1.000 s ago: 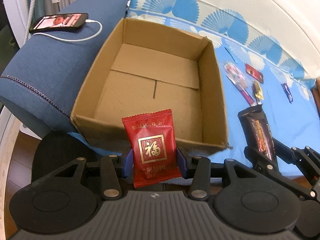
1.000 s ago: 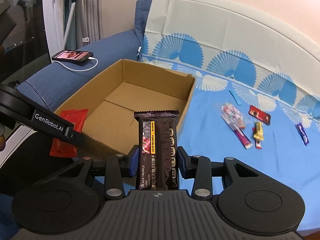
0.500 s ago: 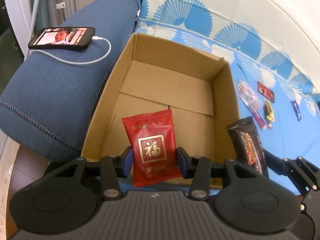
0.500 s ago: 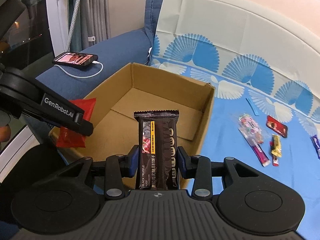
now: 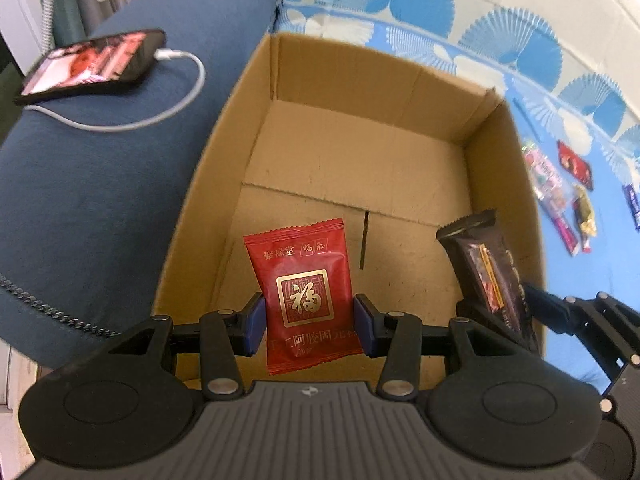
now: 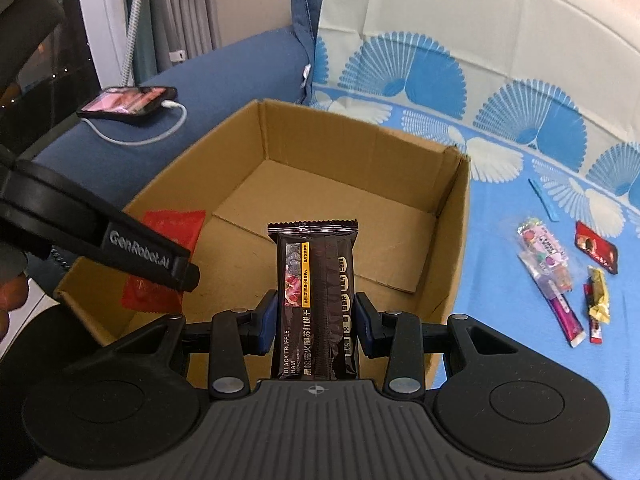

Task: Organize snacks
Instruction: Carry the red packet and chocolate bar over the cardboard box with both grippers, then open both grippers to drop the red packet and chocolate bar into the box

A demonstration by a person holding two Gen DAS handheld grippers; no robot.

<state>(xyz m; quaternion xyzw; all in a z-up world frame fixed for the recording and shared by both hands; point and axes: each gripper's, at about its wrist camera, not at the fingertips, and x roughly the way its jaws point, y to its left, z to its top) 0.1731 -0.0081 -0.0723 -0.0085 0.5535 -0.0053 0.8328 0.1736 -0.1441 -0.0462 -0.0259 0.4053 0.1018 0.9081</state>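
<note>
Left hand-held gripper [image 5: 310,326] clamped on red packet [image 5: 306,292]; right hand-held gripper [image 6: 316,326] clamped on dark cracker bar [image 6: 314,300]. Both hang over cardboard box [image 5: 500,168]. Risk: grippers near, could collide; released packs may snag the rim. Loose snacks [image 6: 560,268] beyond.

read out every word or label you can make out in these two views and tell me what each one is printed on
"BLACK TRUFFLE HAM": dark cracker packet in the right gripper.
"GenRobot.AI": left gripper's arm.
"福": red packet in the left gripper.
Smaller print on both packets, and the loose snacks' wrappers: unreadable.
</note>
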